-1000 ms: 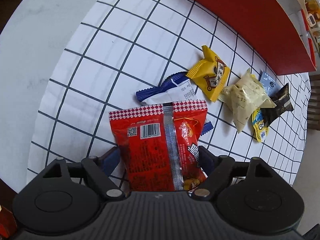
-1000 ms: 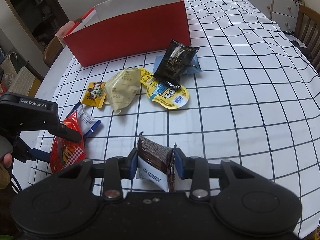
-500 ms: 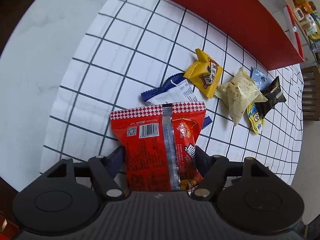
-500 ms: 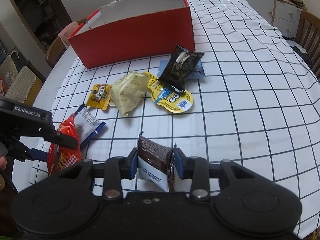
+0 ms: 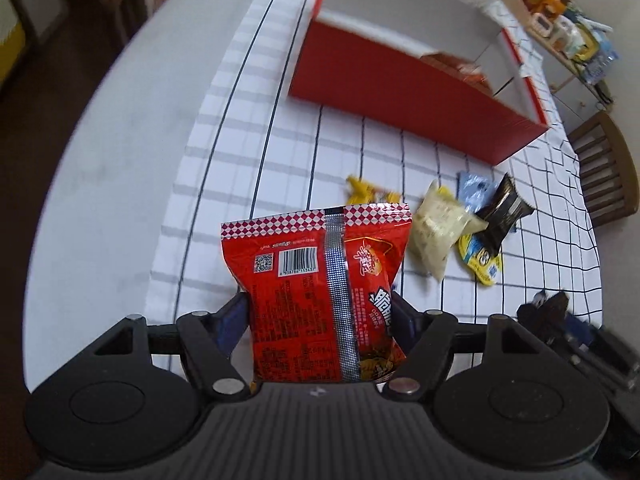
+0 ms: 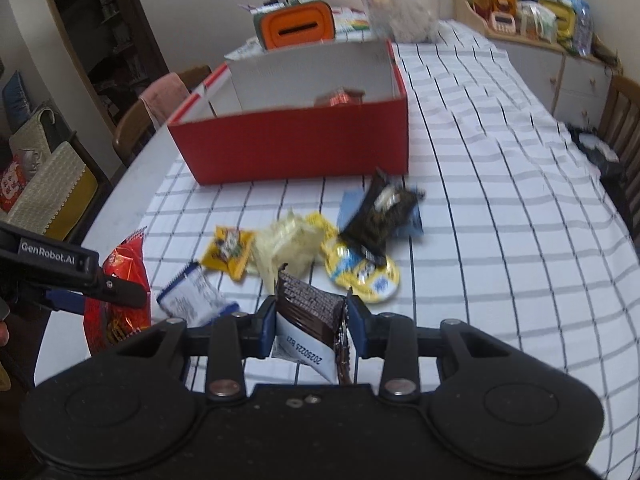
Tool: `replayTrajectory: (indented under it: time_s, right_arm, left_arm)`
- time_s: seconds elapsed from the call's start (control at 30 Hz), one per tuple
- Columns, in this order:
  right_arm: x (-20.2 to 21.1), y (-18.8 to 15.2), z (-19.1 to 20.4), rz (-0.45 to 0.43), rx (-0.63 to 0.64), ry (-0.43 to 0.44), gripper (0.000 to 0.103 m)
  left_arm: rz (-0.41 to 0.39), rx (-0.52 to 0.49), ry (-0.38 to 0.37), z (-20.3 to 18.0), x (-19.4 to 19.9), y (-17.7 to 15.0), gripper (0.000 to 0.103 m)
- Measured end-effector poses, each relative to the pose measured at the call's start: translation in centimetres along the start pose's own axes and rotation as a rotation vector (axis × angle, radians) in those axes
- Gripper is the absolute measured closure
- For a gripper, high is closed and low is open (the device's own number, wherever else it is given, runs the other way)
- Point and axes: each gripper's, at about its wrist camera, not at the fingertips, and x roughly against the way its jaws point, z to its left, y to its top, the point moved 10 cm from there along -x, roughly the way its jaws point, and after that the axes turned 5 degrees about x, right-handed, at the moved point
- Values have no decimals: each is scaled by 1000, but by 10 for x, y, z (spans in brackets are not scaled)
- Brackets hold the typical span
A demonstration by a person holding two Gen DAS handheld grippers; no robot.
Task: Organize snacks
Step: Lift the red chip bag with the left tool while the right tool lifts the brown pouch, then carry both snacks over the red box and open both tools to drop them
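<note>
Left gripper (image 5: 320,312): jaws just closed in a bit, now clamped on red snack bag (image 5: 320,292), bag upright, lifted off table (image 5: 100,168). Right gripper (image 6: 312,320): jaws nearly together, pinching brown wrapper packet (image 6: 308,312), also up off the checked cloth (image 6: 500,208). Beyond: loose pile w/ blue-white pkt (image 6: 192,292), yellow pkt (image 6: 228,250), pale bag (image 6: 288,244), round yellow pack (image 6: 364,274), black pkt (image 6: 380,216). Far: open red box (image 6: 296,148), some item inside, blurry.
</note>
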Motion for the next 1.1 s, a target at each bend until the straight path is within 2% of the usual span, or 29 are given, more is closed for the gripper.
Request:
replayTrajectory:
  time_s: [0.23, 0.5, 0.83, 1.1]
  right_arm:
    - [5, 48, -5, -71, 64, -10, 67]
    - [-3, 103, -15, -128, 127, -20, 67]
    - [-34, 171, -28, -149, 187, -15, 67]
    - [-76, 204, -36, -119, 204, -7, 67]
  left_arm:
    - [-115, -105, 19, -26, 21, 41, 31]
    - [-206, -165, 41, -51, 34, 101, 30]
    - [-228, -178, 74, -74, 20, 164, 30]
    - [-229, -183, 101, -88, 1, 206, 30]
